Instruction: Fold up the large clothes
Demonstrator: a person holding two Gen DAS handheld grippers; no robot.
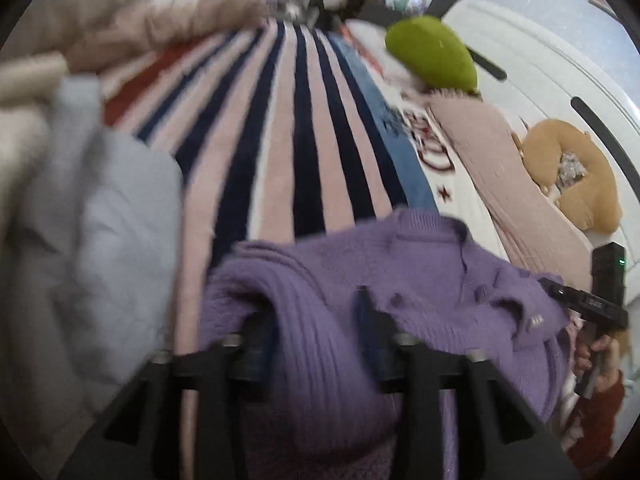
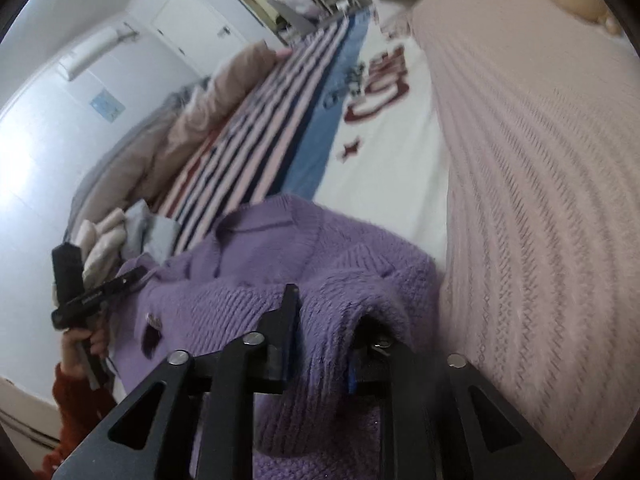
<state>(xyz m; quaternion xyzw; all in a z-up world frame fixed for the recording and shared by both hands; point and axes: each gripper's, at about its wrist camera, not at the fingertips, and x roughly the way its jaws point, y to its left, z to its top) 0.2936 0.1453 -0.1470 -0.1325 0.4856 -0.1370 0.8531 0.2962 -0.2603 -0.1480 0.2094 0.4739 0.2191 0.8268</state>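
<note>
A purple knitted cardigan (image 1: 420, 260) (image 2: 260, 248) lies bunched on the striped bed cover (image 1: 280, 140). My left gripper (image 1: 314, 320) stands open low over it. A thick ribbed fold lies loose between its spread fingers. My right gripper (image 2: 326, 320) holds another fold of the cardigan. Its jaws are a little apart, and the knit fills the gap and touches both pads. Each gripper also shows in the other's view, held by a hand in a red sleeve: the right gripper (image 1: 588, 304) and the left gripper (image 2: 96, 292).
A pink knitted garment (image 2: 540, 200) (image 1: 500, 160) lies spread along the cardigan's right. A pale grey-blue cloth (image 1: 100, 220) and beige bedding (image 1: 140, 20) are piled on the left. A green cushion (image 1: 432, 56) and a tan plush toy (image 1: 572, 172) sit farther back.
</note>
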